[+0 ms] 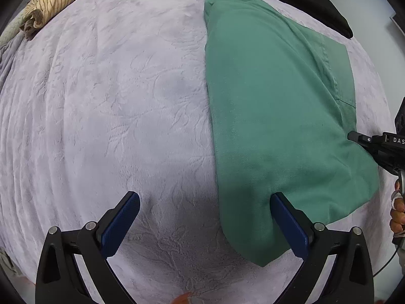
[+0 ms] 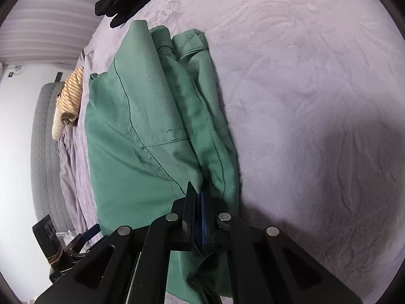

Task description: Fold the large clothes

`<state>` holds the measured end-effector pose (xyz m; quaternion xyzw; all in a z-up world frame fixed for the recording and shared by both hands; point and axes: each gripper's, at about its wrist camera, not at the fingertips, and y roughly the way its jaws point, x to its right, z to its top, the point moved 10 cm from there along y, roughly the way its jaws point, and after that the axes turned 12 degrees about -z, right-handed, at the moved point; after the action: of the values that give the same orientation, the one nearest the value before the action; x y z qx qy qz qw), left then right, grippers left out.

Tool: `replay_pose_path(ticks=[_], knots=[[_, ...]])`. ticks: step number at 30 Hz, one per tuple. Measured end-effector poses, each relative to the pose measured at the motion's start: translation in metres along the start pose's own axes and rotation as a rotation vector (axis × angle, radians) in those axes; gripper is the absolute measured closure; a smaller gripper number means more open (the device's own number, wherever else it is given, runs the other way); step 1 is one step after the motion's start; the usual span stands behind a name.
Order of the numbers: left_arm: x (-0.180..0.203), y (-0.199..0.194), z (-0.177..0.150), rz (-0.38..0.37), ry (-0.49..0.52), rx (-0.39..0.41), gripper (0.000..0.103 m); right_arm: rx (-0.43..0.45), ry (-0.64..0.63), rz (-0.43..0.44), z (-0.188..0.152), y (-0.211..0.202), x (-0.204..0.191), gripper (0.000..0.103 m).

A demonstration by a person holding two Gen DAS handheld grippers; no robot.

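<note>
A green garment (image 1: 273, 116) lies folded into a long strip on the lilac bed cover (image 1: 114, 101). My left gripper (image 1: 205, 197) hangs open above its near end, pointing almost straight down. The right finger (image 1: 286, 217) is over the cloth and the left finger (image 1: 124, 217) over bare cover, and neither is gripping. In the right wrist view my right gripper (image 2: 197, 195) is shut on a layered edge of the green garment (image 2: 141, 131), with fabric bunched around its pads. In the left wrist view the right gripper (image 1: 354, 135) has its tip at the garment's right edge.
A striped beige cloth (image 1: 58, 2) lies bunched at the far left edge of the bed, and a black garment (image 1: 303, 2) lies beyond the green one. A person's hand (image 1: 397, 210) shows at the right rim. A grey quilted mattress side (image 2: 45, 139) runs along the bed's edge.
</note>
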<state>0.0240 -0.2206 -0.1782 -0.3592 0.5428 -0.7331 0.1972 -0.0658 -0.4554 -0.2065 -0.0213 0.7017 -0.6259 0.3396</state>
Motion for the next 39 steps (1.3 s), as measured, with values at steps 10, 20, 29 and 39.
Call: replay_pose_path(ticks=[10,20,29,39], knots=[[0.002,0.006,0.005,-0.002,-0.009,-0.023,0.0,0.056,0.039,-0.067,0.01,-0.043,0.025,0.093],[0.001,0.018,0.031,-0.189,-0.072,-0.057,0.0,0.044,0.012,0.104,0.035,-0.039,-0.004,0.032],[0.038,0.069,0.032,-0.39,-0.047,-0.186,0.0,-0.039,0.054,0.287,0.078,0.007,-0.012,0.032],[0.059,0.051,0.037,-0.429,0.0,-0.13,0.056,-0.036,0.082,0.359,0.092,0.019,-0.047,0.084]])
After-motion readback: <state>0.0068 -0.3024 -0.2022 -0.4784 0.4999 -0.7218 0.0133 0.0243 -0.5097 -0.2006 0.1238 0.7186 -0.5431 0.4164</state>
